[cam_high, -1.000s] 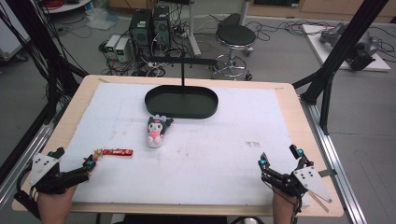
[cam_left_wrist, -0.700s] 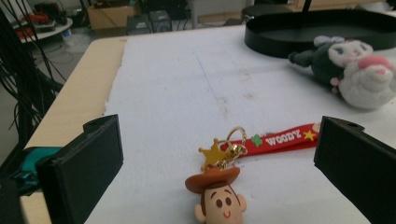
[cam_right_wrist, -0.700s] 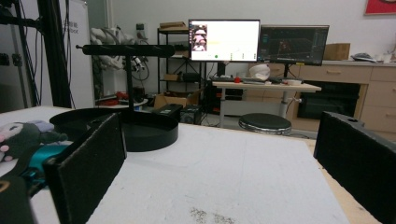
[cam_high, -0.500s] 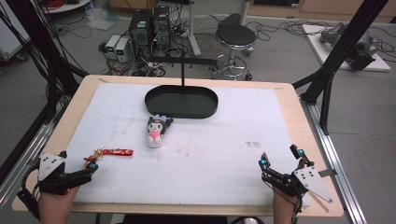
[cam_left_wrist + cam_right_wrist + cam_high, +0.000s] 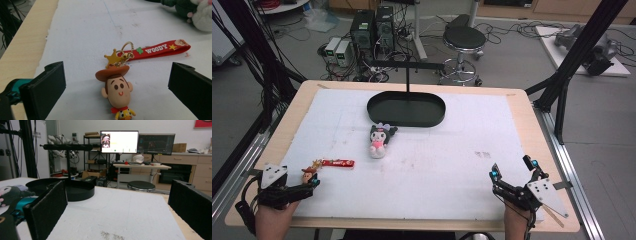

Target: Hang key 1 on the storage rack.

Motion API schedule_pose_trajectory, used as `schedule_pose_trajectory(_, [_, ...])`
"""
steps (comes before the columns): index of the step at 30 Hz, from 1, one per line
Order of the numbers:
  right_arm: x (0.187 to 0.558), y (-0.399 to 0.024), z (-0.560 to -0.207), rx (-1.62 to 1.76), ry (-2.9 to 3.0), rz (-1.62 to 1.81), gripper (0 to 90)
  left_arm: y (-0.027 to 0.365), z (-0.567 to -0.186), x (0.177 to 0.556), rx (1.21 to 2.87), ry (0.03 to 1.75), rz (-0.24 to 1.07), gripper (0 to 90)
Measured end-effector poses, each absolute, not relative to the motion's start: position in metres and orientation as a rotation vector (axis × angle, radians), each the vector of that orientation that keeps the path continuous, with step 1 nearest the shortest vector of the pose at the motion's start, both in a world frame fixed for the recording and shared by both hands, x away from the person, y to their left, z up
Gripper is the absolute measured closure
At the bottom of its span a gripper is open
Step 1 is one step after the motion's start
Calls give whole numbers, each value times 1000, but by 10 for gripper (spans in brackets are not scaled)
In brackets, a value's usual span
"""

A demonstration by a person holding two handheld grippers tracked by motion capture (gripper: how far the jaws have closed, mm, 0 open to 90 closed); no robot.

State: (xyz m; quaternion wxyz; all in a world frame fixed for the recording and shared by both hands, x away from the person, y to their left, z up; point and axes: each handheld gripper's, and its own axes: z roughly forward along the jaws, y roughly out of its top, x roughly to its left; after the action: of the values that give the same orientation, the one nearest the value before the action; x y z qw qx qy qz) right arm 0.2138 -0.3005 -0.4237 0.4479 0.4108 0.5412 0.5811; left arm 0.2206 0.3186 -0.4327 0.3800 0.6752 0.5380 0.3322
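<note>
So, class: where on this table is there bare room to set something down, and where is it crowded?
Bare: the white mat between the plush doll and the right gripper, and right of the black tray stand. Crowded: the near-left corner, where the left gripper straddles the Woody keychain.

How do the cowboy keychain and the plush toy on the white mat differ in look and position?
The cowboy keychain is a smooth, hard-looking figure with a brown hat, gold ring and red strap; the plush toy is fuzzy, in black, white and pink. The keychain lies between the open jaws of the left gripper; the plush toy lies farther in, just before the black tray. Both lie flat on the mat, ungripped.
</note>
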Motion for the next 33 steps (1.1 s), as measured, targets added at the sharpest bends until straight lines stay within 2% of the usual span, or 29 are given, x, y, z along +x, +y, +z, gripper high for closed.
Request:
schedule_pose_trajectory(22, [214, -300, -424, 1016, 1344, 1437, 16, 314, -446, 227, 1829, 1440, 748, 18])
schedule_pose_trajectory(26, [214, -300, -424, 1015, 1339, 1436, 16, 313, -448, 227, 1841, 1436, 724, 75])
schedule_pose_trajectory(33, [214, -301, -424, 1018, 1335, 1434, 16, 314, -450, 229, 1854, 1451, 717, 99])
